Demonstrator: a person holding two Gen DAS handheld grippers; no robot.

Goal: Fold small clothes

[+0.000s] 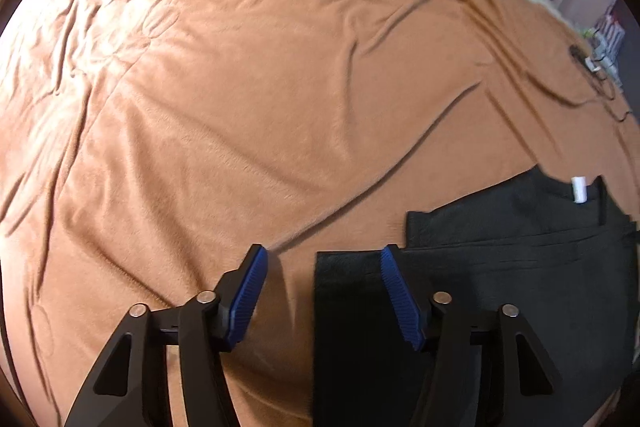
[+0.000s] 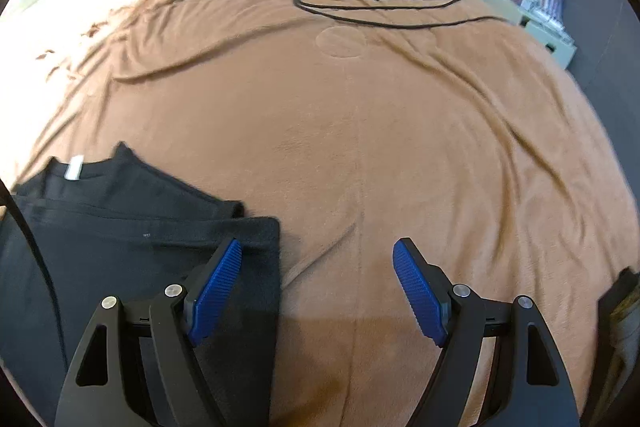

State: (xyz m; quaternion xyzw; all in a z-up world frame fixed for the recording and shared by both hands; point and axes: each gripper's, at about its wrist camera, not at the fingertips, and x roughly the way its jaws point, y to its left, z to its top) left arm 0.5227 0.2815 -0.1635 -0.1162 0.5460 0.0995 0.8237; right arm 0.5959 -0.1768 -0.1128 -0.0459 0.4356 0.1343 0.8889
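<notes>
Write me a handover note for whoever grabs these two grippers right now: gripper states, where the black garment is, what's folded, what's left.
Left gripper: open, nothing between the pads, hanging over the left edge of the black garment.
Right gripper: open, empty, over the garment's right edge.
The garment lies flat on the brown blanket, white neck tag at the far end. Both sides look turned in, leaving a narrow strip with straight edges.
Done: side folds, it seems.
Left: probably fold it across its length, then set it aside. No other clothes to fold are clearly in view.
Note: black cables lie at the far end of the blanket, apart from the garment.
</notes>
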